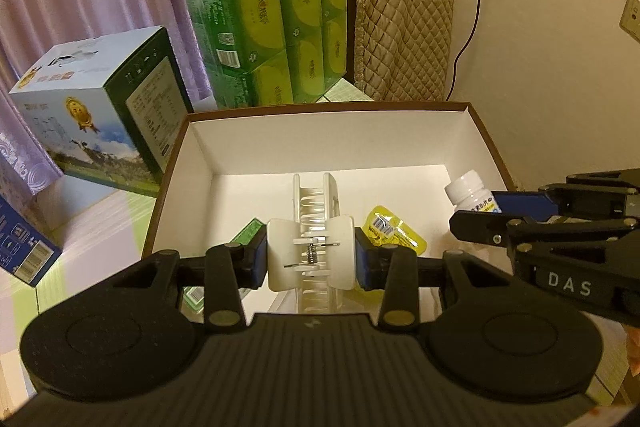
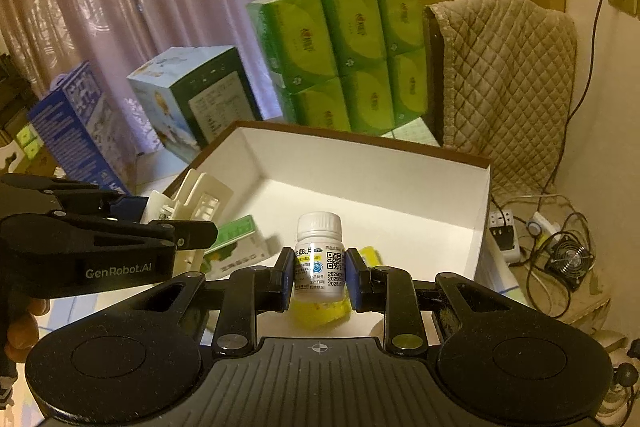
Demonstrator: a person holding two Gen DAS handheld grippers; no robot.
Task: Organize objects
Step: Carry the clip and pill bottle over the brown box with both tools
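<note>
My left gripper is shut on a white hair claw clip, held above the near end of an open brown box with a white inside. My right gripper is shut on a small white pill bottle, upright, over the same box. On the box floor lie a yellow sachet and a green packet. From the left wrist view the right gripper and the bottle show at the right; the right wrist view shows the left gripper with the clip at the left.
Behind the box stand a stack of green tissue packs, a blue-white carton and a blue box. A quilted cover hangs at the back right. Cables, a power strip and a small fan lie right of the table.
</note>
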